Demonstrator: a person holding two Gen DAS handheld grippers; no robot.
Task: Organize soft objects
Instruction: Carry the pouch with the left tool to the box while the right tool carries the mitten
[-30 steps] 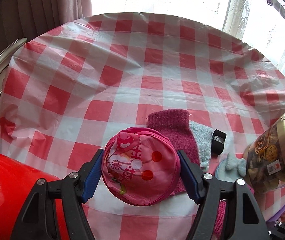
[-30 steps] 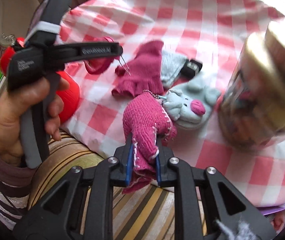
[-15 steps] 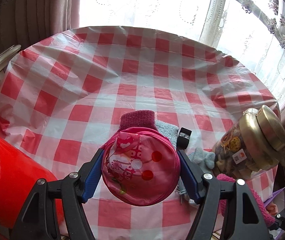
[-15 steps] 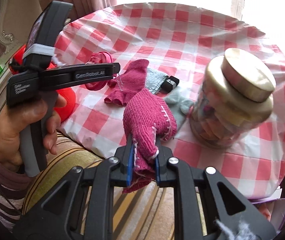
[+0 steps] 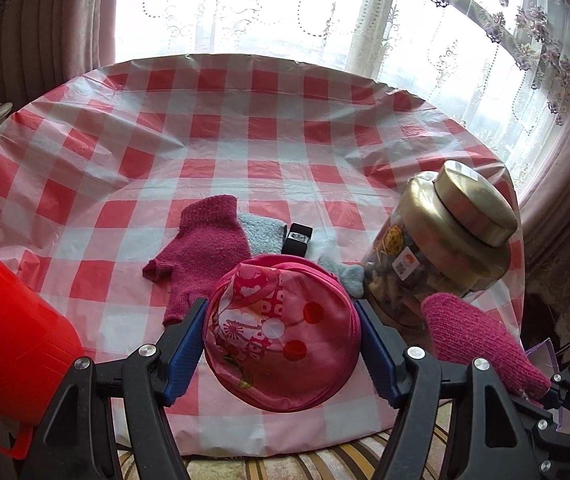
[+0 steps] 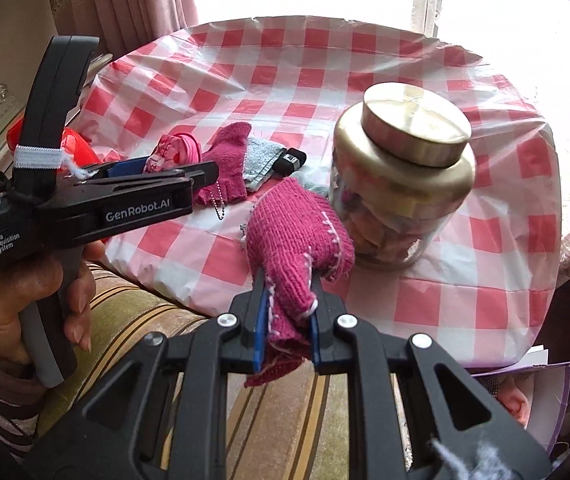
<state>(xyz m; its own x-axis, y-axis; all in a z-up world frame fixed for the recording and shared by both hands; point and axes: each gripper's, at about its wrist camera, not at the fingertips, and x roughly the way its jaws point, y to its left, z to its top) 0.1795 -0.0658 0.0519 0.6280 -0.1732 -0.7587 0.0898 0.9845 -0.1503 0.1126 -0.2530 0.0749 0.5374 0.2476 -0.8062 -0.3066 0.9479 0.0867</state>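
1. The left gripper [image 5: 281, 340] has its fingers clenched on a round pink pouch, held above the surface's [image 5: 221, 144] near edge.
2. A pink glove [image 5: 201, 252] lies flat just beyond it (cuff pointing away).
3. The right gripper [image 6: 287, 320] pinches a pink mitten [image 6: 297, 236] upright beside the jar [image 6: 401, 188].

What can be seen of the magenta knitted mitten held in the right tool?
The magenta mitten is coarse ribbed knit with pale whipstitching along its seams. It looks soft and limp. The right tool is shut on its lower part, blue pads pressing both sides; a frayed cuff edge hangs below the pads. The rounded end points up and away, a thumb-like lobe bulging right. It is lifted off the checked tablecloth, in front of the gold-lidded jar; whether it brushes the jar cannot be told.
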